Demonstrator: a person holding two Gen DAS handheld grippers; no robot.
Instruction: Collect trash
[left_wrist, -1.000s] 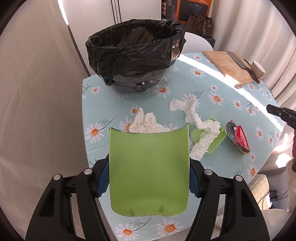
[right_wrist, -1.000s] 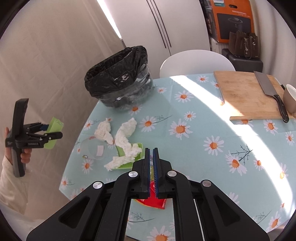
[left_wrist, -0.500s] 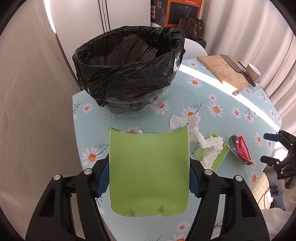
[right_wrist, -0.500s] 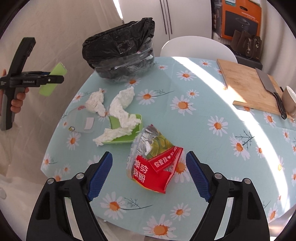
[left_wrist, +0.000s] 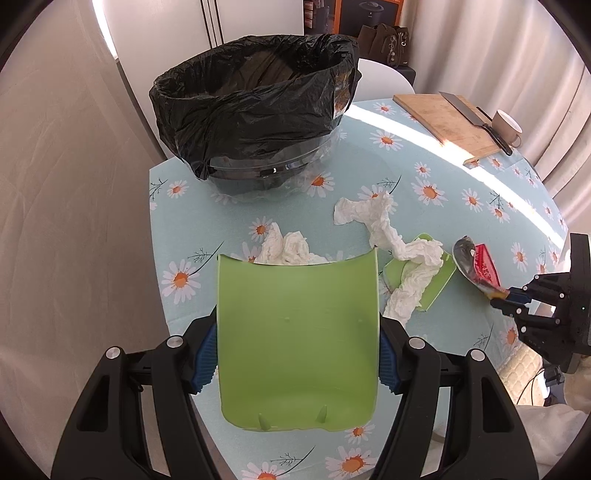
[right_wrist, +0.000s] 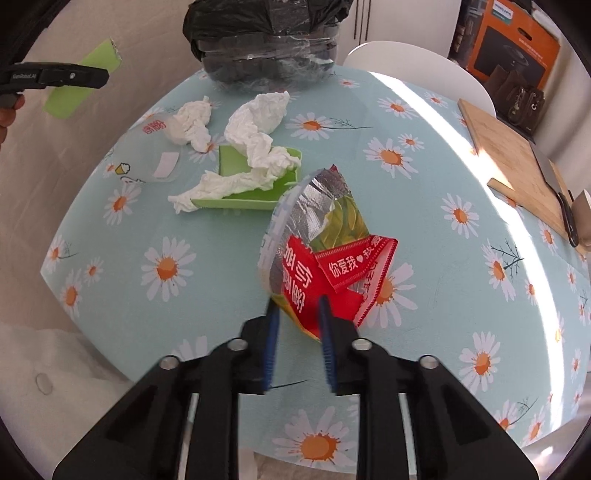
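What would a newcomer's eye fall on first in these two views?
Probably the red snack wrapper near the table's front edge, with the right gripper closing its fingers on it. Next, the curved green plastic piece clamped in the left gripper, and behind it the black-lined bin.

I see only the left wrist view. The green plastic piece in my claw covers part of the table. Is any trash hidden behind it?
Observer: Yes. The right wrist view shows a clear plastic lid with a white sticker. It lies flat beside the crumpled tissue.
Operator: Does the right claw really have the wrapper?
Observer: Its jaws have just been closing. The right claw now pinches the lower edge of the red snack wrapper.
Operator: Is the wrapper closed?
Observer: No, its mouth gapes open and shows a silver foil lining. Whether anything is left inside, I cannot tell.
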